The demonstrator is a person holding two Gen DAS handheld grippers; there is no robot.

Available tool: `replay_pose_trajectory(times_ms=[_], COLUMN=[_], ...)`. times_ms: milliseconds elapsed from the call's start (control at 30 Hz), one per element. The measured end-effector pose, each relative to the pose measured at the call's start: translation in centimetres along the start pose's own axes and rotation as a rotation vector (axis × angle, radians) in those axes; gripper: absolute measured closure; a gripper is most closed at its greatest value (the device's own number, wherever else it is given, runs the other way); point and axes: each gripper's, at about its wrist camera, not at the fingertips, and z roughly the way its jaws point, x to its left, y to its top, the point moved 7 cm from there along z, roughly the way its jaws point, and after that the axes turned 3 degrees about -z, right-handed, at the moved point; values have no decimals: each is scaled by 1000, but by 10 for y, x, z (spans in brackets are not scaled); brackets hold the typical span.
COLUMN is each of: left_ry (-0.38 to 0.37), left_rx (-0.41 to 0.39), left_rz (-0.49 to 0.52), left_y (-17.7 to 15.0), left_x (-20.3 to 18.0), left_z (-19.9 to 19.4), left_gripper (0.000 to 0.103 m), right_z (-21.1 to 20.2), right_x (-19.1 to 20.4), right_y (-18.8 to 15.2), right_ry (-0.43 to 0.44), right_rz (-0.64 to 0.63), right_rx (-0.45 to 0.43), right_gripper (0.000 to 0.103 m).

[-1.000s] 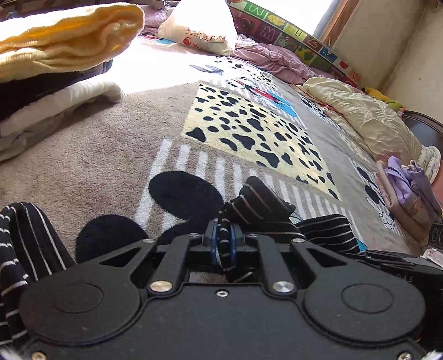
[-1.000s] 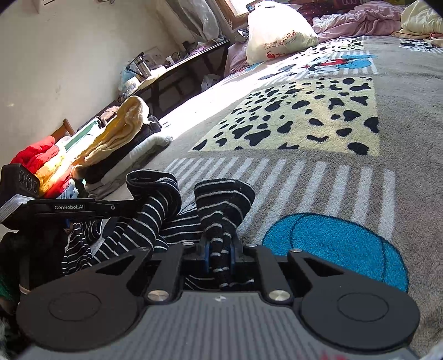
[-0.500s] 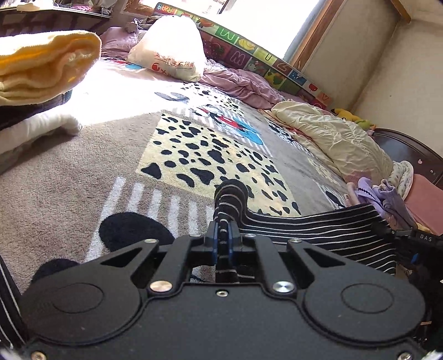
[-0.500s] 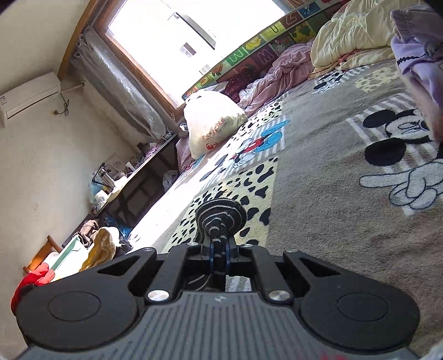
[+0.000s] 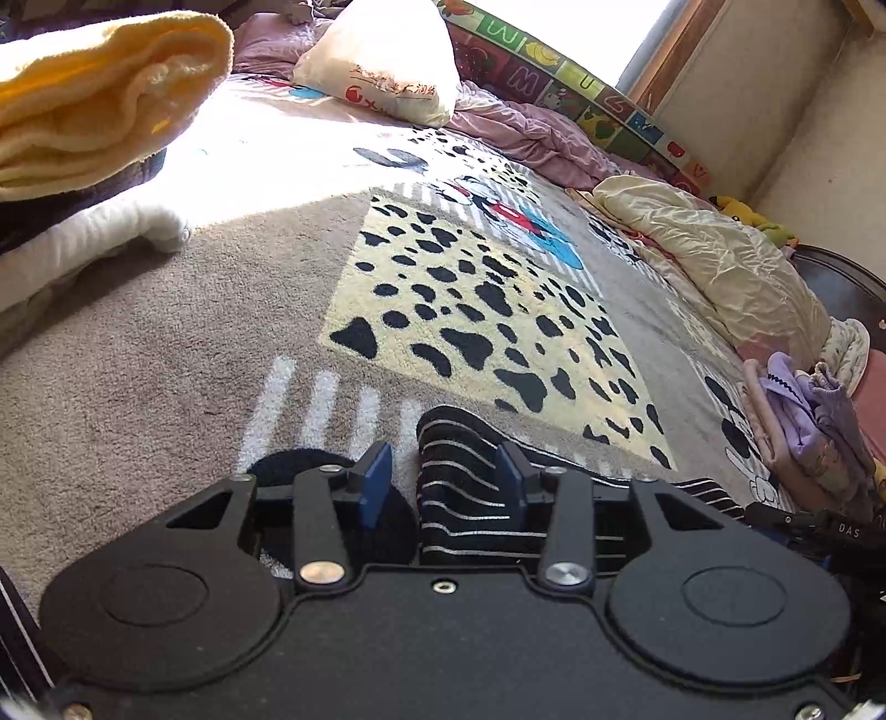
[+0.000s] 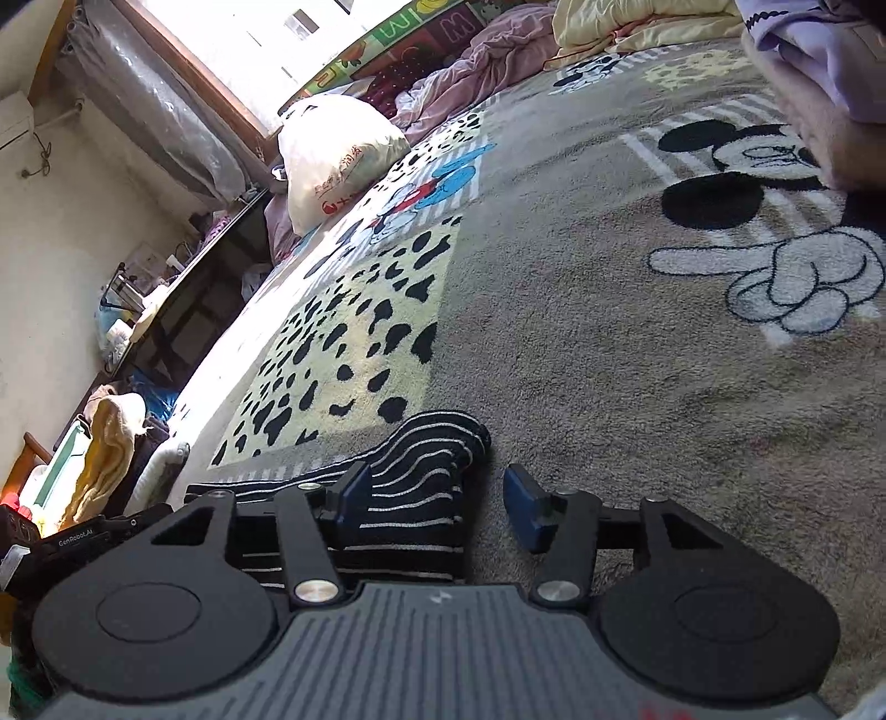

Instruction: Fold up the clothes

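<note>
Sunlit grey cartoon-print blanket (image 5: 166, 354) covers a bed that fills both wrist views, its yellow panel with black spots (image 5: 470, 327) lying ahead of the tools. Low over it, the left gripper (image 5: 443, 487) has its 2 blue-padded fingers spread apart, with a bunched end of the black-and-white striped garment (image 5: 465, 487) lying on the blanket between them, against the right-hand pad and clear of the other. The right gripper (image 6: 437, 498) is likewise spread wide; the garment's other bunched end (image 6: 421, 487) lies on the blanket touching its left-hand pad, while the right-hand pad stands over bare blanket. Between the 2 tools the striped cloth runs flat across the blanket, along the near edge of the spotted panel.

Farther out in the left view, a stack of folded clothes (image 5: 94, 111) topped by a yellow towel sits at the upper left, a white printed bag (image 5: 382, 66) rests near the head of the bed, and a cream quilt (image 5: 714, 266) and a small pile of lilac clothes (image 5: 803, 421) lie along the right edge. In the right view, a pink crumpled cover (image 6: 470, 72) lies beyond the bag under a bright window (image 6: 310, 33), and a dark desk (image 6: 188, 310) stands along the left wall.
</note>
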Motion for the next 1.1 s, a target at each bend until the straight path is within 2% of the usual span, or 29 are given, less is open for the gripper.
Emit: replay_pose_trajectory(times_ms=[133, 167, 200, 267, 333, 433, 500, 600, 700, 733, 767, 800, 867, 1000, 1100], left_ry=[-27, -34, -40, -53, -66, -124, -105, -38, 73, 82, 85, 87, 84, 100, 84], left_rx=[52, 60, 53, 25, -3, -131, -167, -140, -35, -13, -17, -30, -56, -101, -128], left_rz=[-17, -4, 19, 75, 132, 160, 147, 120, 131, 133, 132, 135, 136, 128, 104], left_y=[0, -1, 1, 4, 8, 26, 34, 34, 23, 20, 20, 22, 25, 27, 23], left_x=[1, -2, -7, -18, -30, -43, -40, -28, -16, -15, -15, -16, -18, -21, -27], left_z=[19, 23, 25, 27, 28, 13, 14, 30, 53, 56, 55, 51, 41, 19, -2], left_gripper=[66, 72, 87, 98, 99, 99, 99, 99, 95, 91, 84, 79, 76, 73, 72], right_z=[7, 11, 15, 20, 10, -11, -16, 5, 21, 20, 16, 11, -2, -27, -34], right_x=[3, 5, 7, 13, 23, 40, 45, 30, 18, 18, 21, 24, 30, 45, 62], right_y=[-2, -1, -2, 0, 11, 31, 40, 36, 27, 27, 28, 30, 33, 34, 6], right_ry=[38, 56, 74, 98, 118, 138, 115, 58, 0, -8, -5, -7, -20, -3, 51], right_rz=[-8, -15, -22, -40, -57, -123, -172, -144, -110, -109, -111, -117, -136, -166, -187], right_rx=[29, 43, 54, 51, -22, -161, -204, -143, -81, -80, -92, -106, -141, -170, -99], right_gripper=[55, 68, 83, 92, 92, 93, 93, 92, 88, 87, 85, 76, 64, 63, 61])
